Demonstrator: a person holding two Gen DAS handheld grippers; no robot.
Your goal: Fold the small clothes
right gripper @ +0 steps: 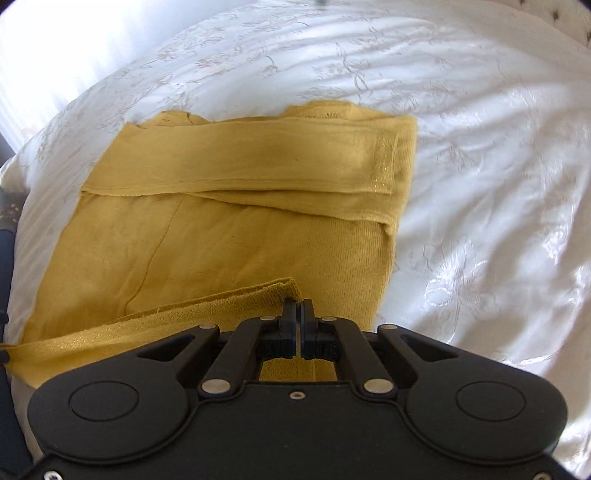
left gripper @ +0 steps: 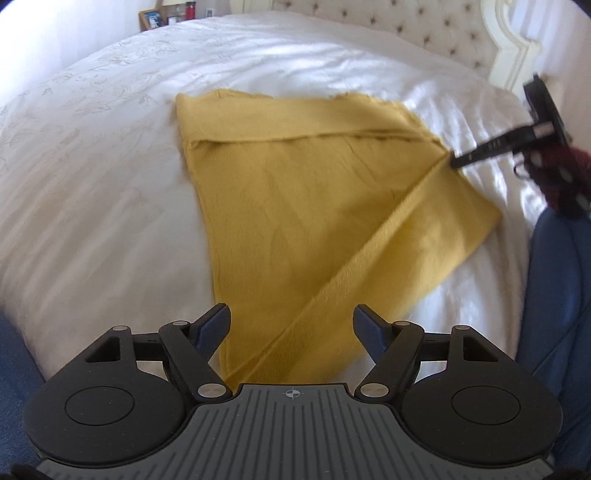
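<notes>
A mustard-yellow knit garment [left gripper: 295, 206] lies partly folded on a white bedspread [left gripper: 92, 166]. My left gripper [left gripper: 291, 326] is open and empty, hovering over the garment's near edge. My right gripper [right gripper: 297, 304] is shut on a corner of the garment's hem [right gripper: 255, 295] and holds that flap over the body of the garment [right gripper: 229, 236]. In the left wrist view the right gripper [left gripper: 456, 162] shows at the garment's right corner. One sleeve [right gripper: 258, 162] lies folded across the far part.
The embroidered white bedspread [right gripper: 480, 184] spreads to the right of the garment. A tufted headboard [left gripper: 424, 26] stands at the far end. A shelf with small items [left gripper: 166, 14] is at the far left. Blue fabric [left gripper: 554, 295] is at the right edge.
</notes>
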